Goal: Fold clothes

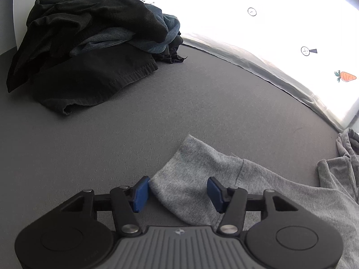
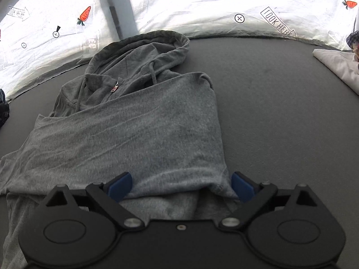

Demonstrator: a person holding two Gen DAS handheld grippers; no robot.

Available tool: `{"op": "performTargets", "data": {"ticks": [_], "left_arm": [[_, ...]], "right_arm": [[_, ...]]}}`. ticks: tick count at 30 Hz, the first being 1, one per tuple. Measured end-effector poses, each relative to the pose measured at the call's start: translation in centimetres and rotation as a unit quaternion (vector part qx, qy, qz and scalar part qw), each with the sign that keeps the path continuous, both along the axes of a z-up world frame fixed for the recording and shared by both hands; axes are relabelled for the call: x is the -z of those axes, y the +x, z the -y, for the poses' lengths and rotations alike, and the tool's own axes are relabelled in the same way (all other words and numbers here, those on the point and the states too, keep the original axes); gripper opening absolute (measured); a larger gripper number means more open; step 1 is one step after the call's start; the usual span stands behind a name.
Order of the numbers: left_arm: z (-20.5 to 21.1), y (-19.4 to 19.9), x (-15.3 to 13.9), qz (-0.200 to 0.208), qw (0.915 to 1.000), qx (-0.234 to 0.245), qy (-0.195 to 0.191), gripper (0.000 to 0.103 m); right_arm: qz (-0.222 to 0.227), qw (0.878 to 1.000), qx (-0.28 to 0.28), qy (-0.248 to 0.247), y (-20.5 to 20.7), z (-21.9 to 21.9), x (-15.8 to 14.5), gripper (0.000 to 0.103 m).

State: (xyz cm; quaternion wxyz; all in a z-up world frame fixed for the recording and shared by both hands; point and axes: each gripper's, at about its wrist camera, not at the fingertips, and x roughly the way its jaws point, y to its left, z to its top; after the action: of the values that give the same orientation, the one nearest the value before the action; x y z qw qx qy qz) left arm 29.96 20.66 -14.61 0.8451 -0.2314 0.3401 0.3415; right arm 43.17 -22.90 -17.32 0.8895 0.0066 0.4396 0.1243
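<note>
Leftward first, in the left wrist view: dark pile (image 1: 89, 47) of clothes heaped at upper left on the grey mat (image 1: 157, 112), black fabric over a blue-grey layer, ribbed hem toward the centre. Right of that, bright white sheet (image 1: 280, 33) across the upper right, printed with small circles and a carrot (image 1: 346, 76). Lower centre, sleeve (image 1: 190, 174) of the grey hoodie lying flat, cuff end pointing up-left, running off to the lower right. Left gripper (image 1: 178, 190) at the bottom, blue pads (image 1: 141, 194) spread wide, one either side of the sleeve, the left pad just at its edge, nothing pinched. Over in the right wrist view: hoodie (image 2: 134, 130) filling the left and centre, hood (image 2: 143, 51) at upper centre against the sheet (image 2: 213, 6), zipper and drawcords showing, a folded panel laid across the body. Right gripper (image 2: 181, 188) at bottom centre, jaws wide apart, straddling the near folded edge without clamping it. Far right, white cloth (image 2: 336, 67) at the frame edge, well apart from the hoodie.
</note>
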Motion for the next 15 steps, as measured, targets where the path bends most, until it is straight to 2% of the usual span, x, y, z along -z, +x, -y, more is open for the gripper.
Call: {"op": "performTargets", "data": {"ticks": [1, 2, 3, 4, 7, 8, 10, 11, 12, 13, 14, 15], "left_arm": [[-0.2, -0.1, -0.1, 0.011, 0.9998, 0.002, -0.016, 0.033], [-0.3, -0.2, -0.2, 0.023, 0.9991, 0.005, -0.035, 0.019], [-0.5, -0.3, -0.4, 0.034, 0.9979, 0.009, -0.054, 0.013], [-0.4, -0.4, -0.6, 0.052, 0.9961, 0.015, -0.070, 0.013], [1.3, 0.2, -2.2, 0.096, 0.9902, 0.055, -0.085, 0.013], [2.2, 0.6, -2.8, 0.118, 0.9842, 0.080, -0.105, 0.013], [3.9, 1.6, -4.1, 0.167, 0.9644, 0.135, -0.155, 0.012], [4.9, 2.2, -4.6, 0.192, 0.9472, 0.170, -0.192, 0.008], [5.9, 2.7, -5.0, 0.217, 0.9250, 0.208, -0.232, 0.006], [7.2, 3.3, -5.4, 0.224, 0.9133, 0.238, -0.244, 0.007], [8.6, 3.9, -5.9, 0.224, 0.9046, 0.266, -0.246, 0.013], [9.8, 4.4, -6.3, 0.216, 0.9014, 0.290, -0.237, 0.028]], "right_arm": [[0.007, 1.000, 0.000, -0.003, -0.2, -0.1, 0.1, 0.103], [0.014, 1.000, 0.000, -0.006, -0.4, -0.3, 0.2, 0.103], [0.021, 1.000, 0.000, -0.008, -0.6, -0.4, 0.4, 0.103], [0.029, 1.000, 0.000, -0.011, -0.7, -0.5, 0.5, 0.103], [0.046, 0.999, -0.002, -0.009, -1.2, -0.4, 0.7, 0.103], [0.052, 0.999, -0.003, -0.009, -1.3, -0.4, 0.8, 0.103], [0.066, 0.998, -0.005, -0.005, -1.7, -0.2, 1.1, 0.103], [0.070, 0.998, -0.007, -0.004, -1.9, -0.1, 1.1, 0.103], [0.070, 0.998, -0.009, -0.004, -1.8, -0.1, 1.1, 0.103], [0.060, 0.998, -0.010, -0.004, -1.6, -0.1, 0.9, 0.103], [0.047, 0.999, -0.011, -0.004, -1.2, -0.1, 0.7, 0.103], [0.030, 0.999, -0.014, -0.004, -0.7, -0.1, 0.5, 0.103]]}}
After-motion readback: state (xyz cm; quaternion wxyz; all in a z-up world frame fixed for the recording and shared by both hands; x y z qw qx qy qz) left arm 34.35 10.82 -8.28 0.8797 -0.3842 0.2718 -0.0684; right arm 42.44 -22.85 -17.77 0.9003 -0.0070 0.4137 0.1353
